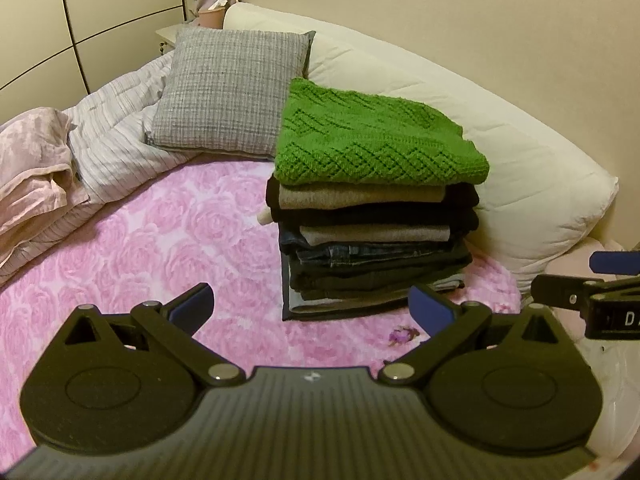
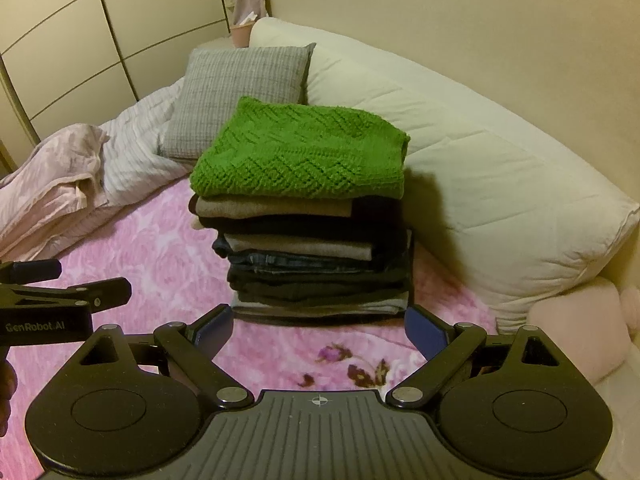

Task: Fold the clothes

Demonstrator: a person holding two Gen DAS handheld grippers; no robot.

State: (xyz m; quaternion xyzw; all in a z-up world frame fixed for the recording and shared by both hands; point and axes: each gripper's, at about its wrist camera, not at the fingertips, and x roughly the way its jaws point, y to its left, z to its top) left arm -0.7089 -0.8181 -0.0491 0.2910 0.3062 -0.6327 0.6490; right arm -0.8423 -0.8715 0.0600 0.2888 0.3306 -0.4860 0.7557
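A tall stack of folded clothes (image 1: 372, 248) (image 2: 316, 264) stands on the pink rose-patterned blanket (image 1: 160, 240) (image 2: 152, 248). A folded green knit sweater (image 1: 372, 136) (image 2: 304, 152) lies on top, above beige, black and denim layers. My left gripper (image 1: 312, 308) hangs open and empty just in front of the stack's base. My right gripper (image 2: 320, 328) is open too, empty, level with the bottom of the stack. Each gripper shows at the edge of the other's view: the right gripper (image 1: 576, 280) and the left gripper (image 2: 76, 284).
A grey cushion (image 1: 228, 92) (image 2: 240, 96) and a long white pillow (image 1: 460, 132) (image 2: 472, 172) lie behind the stack. A crumpled striped duvet (image 1: 112, 148) and pink cloth (image 1: 32, 168) fill the left. A pink soft cushion (image 2: 576, 328) sits at right. Wardrobe doors (image 2: 80, 40) stand behind.
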